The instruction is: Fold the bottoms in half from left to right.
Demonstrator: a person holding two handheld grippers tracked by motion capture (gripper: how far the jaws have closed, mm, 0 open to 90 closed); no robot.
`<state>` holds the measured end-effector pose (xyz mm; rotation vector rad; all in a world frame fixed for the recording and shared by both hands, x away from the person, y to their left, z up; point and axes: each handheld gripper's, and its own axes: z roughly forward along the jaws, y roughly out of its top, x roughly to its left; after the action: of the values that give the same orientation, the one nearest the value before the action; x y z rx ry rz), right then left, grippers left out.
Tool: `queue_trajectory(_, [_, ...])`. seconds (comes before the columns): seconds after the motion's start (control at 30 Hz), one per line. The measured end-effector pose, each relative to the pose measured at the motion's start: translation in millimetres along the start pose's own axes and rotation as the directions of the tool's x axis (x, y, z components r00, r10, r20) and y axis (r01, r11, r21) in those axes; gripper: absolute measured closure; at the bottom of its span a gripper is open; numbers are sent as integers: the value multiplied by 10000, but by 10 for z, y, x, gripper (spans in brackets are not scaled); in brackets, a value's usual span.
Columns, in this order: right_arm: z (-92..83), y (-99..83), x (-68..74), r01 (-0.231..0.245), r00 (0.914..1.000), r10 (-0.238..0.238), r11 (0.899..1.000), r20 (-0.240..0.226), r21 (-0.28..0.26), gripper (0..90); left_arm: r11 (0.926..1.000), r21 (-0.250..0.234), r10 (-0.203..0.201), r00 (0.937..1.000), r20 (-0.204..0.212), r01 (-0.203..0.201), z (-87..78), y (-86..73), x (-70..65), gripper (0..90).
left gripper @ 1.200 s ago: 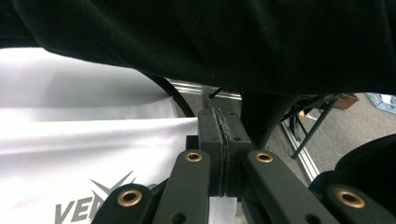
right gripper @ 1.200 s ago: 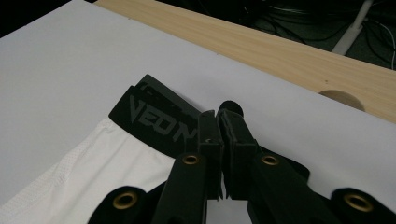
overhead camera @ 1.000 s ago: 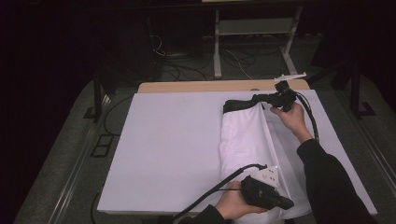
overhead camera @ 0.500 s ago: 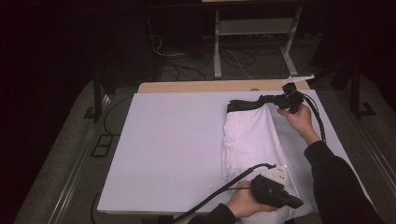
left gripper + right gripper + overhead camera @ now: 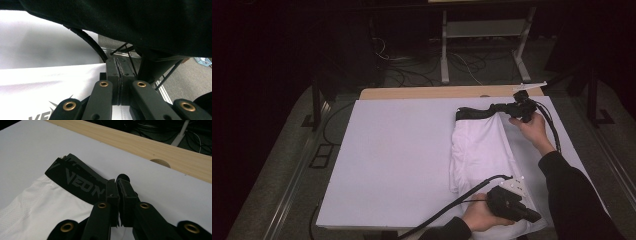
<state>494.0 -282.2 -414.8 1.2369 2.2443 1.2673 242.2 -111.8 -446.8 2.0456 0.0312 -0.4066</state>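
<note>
Shorts (image 5: 479, 150), one white pair: right gripper (image 5: 498, 107) clamps its black waistband (image 5: 474, 113), left gripper (image 5: 534, 217) its hem.

Grey capital letters reading "VEON" run along the black waistband (image 5: 80, 181) of the white garment (image 5: 37, 212) in the right gripper view; the word continues under the gripper's closed jaws, so any further letters are hidden. In the left gripper view, the bottom edge of the white cloth (image 5: 45, 85) carries the tops of grey letters, apparently "VE", beside a spiky grey emblem; the frame cuts off the rest, and the reading there is uncertain. From the high view the lettering on the waistband (image 5: 477, 113) is too small to make out. No other words, numbers or signs can be read on the table or the floor behind it.
</note>
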Motion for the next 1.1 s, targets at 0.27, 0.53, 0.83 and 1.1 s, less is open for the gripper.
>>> queue_trajectory(0.27, [1,-1,-14,94,10000,-95,9999,15,127,858,9999,121,-96,9999,53,96,112,21,46,877])
queue_trajectory(0.53, [2,-27,-50,-98,9999,98,9996,-24,259,857,9988,251,-423,9991,-37,423,178,2,113,871])
queue_trajectory(0.83, [-42,-47,-28,-533,9986,533,9984,12,189,618,10000,-32,-25,9934,-1150,21,158,12,22,537])
queue_trajectory(1.1, [-114,-80,34,-586,9976,590,9982,-369,111,308,9966,-624,-635,9815,-1807,530,0,23,48,244])
